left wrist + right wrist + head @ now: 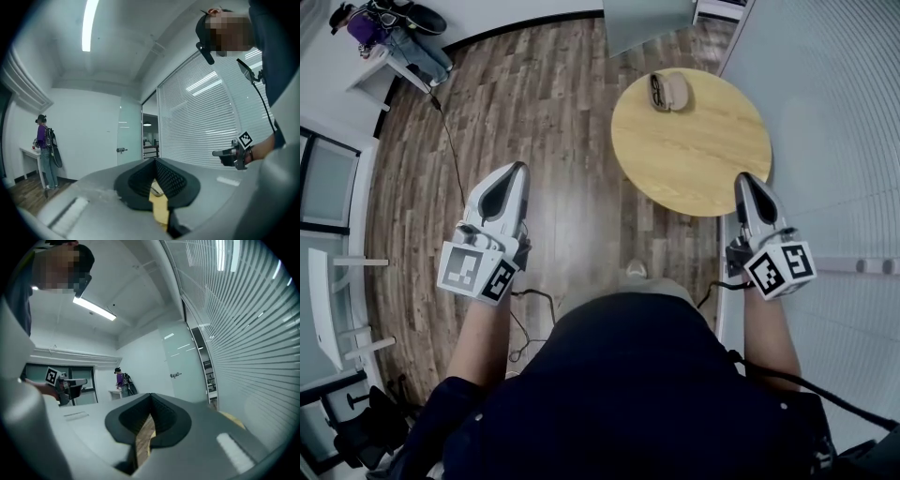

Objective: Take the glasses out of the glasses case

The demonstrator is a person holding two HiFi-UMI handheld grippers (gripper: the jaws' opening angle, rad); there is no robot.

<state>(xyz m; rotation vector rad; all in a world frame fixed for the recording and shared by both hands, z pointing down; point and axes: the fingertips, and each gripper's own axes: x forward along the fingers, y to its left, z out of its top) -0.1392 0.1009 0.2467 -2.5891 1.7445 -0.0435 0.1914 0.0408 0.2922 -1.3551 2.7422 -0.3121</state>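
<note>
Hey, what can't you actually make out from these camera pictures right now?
- Glasses case on the round table, head view: too small to tell whether the glasses lie inside it or beside it.
- Left gripper view and right gripper view: the left gripper and right gripper fill the lower frame with their own bodies, so only slivers of table show.
- Person in purple, left gripper view: too small to read their activity.

The left claw (154,161), jaws together and empty, faces a door (130,136).
</note>
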